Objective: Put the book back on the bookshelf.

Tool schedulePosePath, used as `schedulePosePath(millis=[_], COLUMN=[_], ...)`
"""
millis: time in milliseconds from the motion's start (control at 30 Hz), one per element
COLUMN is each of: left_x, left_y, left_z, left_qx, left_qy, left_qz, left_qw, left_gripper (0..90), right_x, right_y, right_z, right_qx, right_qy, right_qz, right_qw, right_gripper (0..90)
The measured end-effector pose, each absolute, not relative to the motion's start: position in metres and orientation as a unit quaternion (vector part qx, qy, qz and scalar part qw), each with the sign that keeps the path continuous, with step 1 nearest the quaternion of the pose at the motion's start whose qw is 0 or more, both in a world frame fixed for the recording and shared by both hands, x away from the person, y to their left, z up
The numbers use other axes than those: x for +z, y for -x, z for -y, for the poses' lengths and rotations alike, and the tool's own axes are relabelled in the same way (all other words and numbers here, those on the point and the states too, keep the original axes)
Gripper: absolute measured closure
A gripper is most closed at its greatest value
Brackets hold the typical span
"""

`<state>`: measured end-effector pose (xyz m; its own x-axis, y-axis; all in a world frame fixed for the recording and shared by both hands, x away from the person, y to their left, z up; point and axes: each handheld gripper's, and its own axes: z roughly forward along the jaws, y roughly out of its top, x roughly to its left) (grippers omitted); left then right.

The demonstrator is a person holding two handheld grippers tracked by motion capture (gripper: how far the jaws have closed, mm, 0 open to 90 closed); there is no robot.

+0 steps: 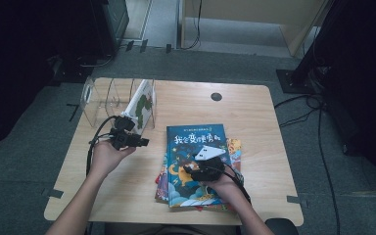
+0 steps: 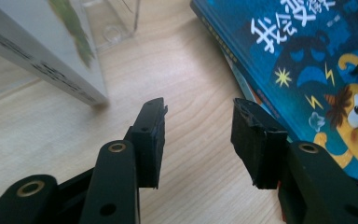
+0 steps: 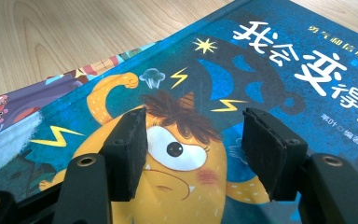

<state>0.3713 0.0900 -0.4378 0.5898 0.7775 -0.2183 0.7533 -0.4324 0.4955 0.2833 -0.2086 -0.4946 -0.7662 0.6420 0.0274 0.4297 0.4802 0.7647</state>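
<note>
A: Table (image 1: 254,105) first: light wood, clear acrylic book rack (image 1: 100,95) at the far left, a stack of picture books near centre-right.

B: What's in the rack?

A: One white book (image 1: 142,105), standing on edge and leaning in the rightmost slot. My guess is the flat stack is being moved into the rack one book at a time.

B: And the stack?

A: Blue book (image 1: 196,147) on top, cover up, with a yellow monster on it. At least one more colourful book (image 1: 235,147) sticks out under it at the right edge. They lie fanned, so the top book's edges overhang a bit; easier to get a jaw under.

B: Right tool?

A: Right tool (image 3: 193,154) sits low over the near half of the blue cover, jaws spread wide either side of the monster's face, nothing between the pads. Looks parked there to pin or steady the book, not to grip it.

B: Left tool?

A: Left tool (image 2: 198,137) is between rack and stack, just near the white book, angled toward the blue book's left edge. Jaws apart, bare wood between them, empty. Probably lining up on that left edge to pinch it.
</note>
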Motion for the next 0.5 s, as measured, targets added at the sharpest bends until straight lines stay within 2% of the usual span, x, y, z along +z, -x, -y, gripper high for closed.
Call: schedulePosePath(millis=[300,500], left_x=[-0.464,-0.483], left_y=[-0.359,-0.353], left_z=[-0.086,-0.084], left_qx=[0.031,0.038], left_qy=[-0.851,-0.847], left_qz=[-0.445,-0.447], left_qw=[0.278,0.287], left_gripper=[54.1,53.9], right_x=[-0.495,-0.494], right_y=[-0.283,-0.284], right_z=[0.208,0.209], right_qx=[0.401,0.401], right_qy=[-0.315,-0.324], right_qz=[-0.85,-0.846], right_qw=[0.133,0.136], right_gripper=[40.9,45.1])
